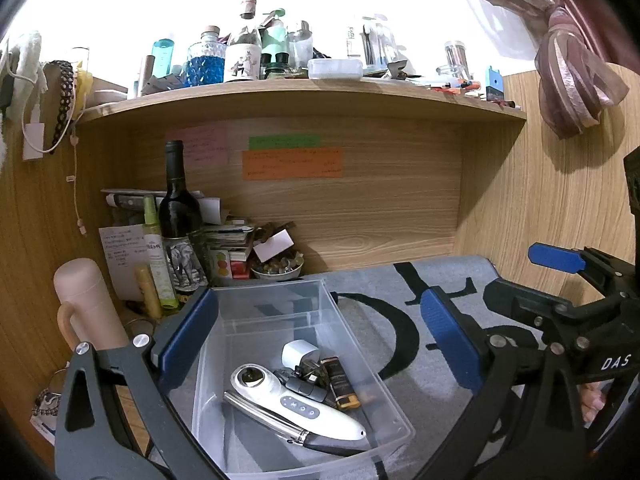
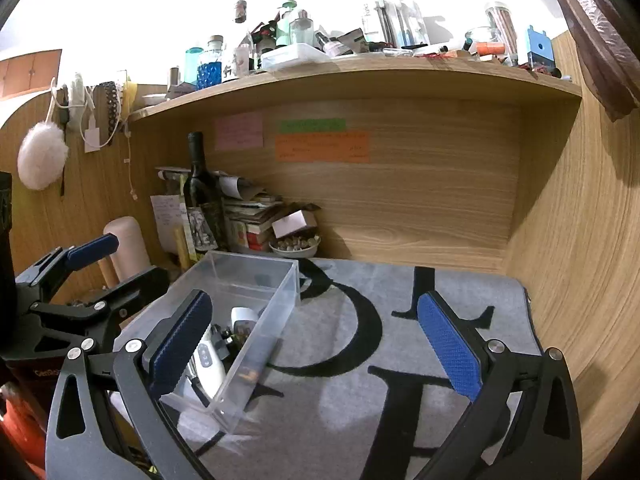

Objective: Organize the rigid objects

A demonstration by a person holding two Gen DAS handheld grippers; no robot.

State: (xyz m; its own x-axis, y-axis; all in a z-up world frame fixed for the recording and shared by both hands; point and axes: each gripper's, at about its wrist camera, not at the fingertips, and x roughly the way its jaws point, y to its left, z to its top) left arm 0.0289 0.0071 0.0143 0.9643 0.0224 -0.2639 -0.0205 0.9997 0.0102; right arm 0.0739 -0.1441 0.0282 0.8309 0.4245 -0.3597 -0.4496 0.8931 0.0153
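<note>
A clear plastic bin (image 1: pixel 394 408) sits on the grey mat (image 1: pixel 404 364). In it lie a white handheld device (image 1: pixel 296 404), a silver pen-like tool (image 1: pixel 260 412), a white charger plug (image 1: pixel 298 352), a black key fob (image 1: pixel 304 386) and a dark lighter (image 1: pixel 340 380). My left gripper (image 1: pixel 320 340) is open and empty, hovering above the bin. My right gripper (image 2: pixel 316 344) is open and empty over the mat, right of the bin (image 2: pixel 276 312). The other gripper shows at the right edge in the left wrist view (image 1: pixel 560 284) and at the left edge in the right wrist view (image 2: pixel 80 280).
A wine bottle (image 1: pixel 178 208), a pink flask (image 1: pixel 86 304), tubes, stacked papers and a small bowl (image 1: pixel 278 268) crowd the back left corner. A cluttered shelf (image 1: pixel 304 96) hangs overhead. Wooden walls enclose the desk at the back and right.
</note>
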